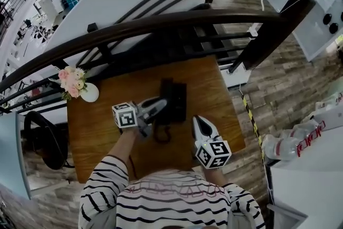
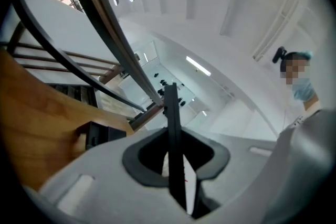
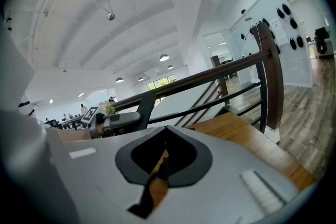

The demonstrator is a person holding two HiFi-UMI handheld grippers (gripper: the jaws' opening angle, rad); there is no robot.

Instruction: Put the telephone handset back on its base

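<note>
Jaws of the left gripper (image 1: pixel 161 106) partly apart, clamped on the thin black handset (image 2: pixel 173 128), seen edge-on between them. Handset right beside the black base (image 1: pixel 176 98) on the wooden surface (image 1: pixel 102 131). Jaws of the right gripper (image 1: pixel 199 119) all but together, holding nothing, near the base's right side. Coiled cord (image 1: pixel 162 134) between the two grippers. Vase of flowers (image 1: pixel 80 87) at the far left corner.

the black handset (image 2: pixel 172 128) shows edge-on as a thin upright slab, clamped between the left tongs (image 1: pixel 154 109). its black base (image 1: pixel 176 98) sits flat mid-desk (image 1: pixel 102 131), just beside the tongs, with the dark cord (image 1: pixel 162 132) looped in front.
</note>
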